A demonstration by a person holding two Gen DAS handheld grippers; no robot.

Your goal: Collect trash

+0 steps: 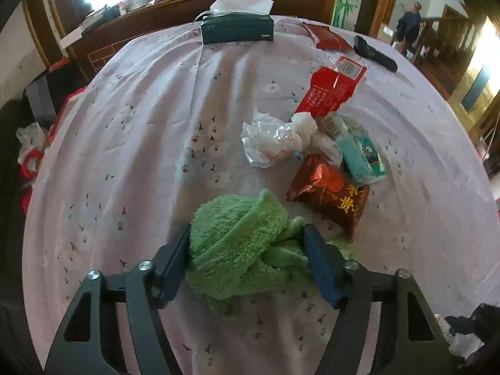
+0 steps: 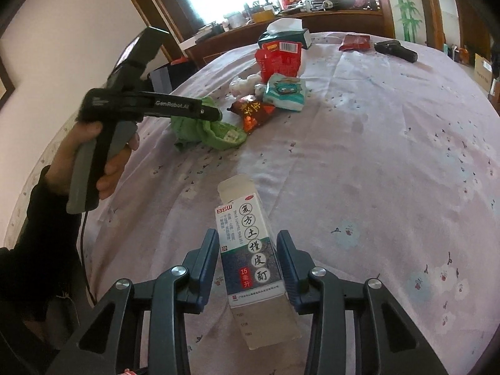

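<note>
My left gripper (image 1: 248,234) is shut on a crumpled green cloth (image 1: 231,218), with a pad pressed into each side, low over the pale flowered tablecloth (image 1: 140,125). Just to its right lies a trash pile: a red-brown foil bag (image 1: 331,193), a teal tissue pack (image 1: 362,156), crumpled white plastic (image 1: 272,139) and a torn red carton (image 1: 328,93). In the right wrist view a hand (image 2: 109,159) holds the left gripper (image 2: 215,114) over the cloth (image 2: 215,134). My right gripper (image 2: 247,240) is shut on a white and blue medicine box (image 2: 250,250) whose end flap stands open.
A dark green tissue box (image 1: 237,28) stands at the table's far edge, with a red packet (image 1: 328,39) and a black device (image 1: 375,51) to its right. A cluttered wooden sideboard (image 1: 187,9) runs behind. A person (image 1: 409,25) stands far off near a staircase.
</note>
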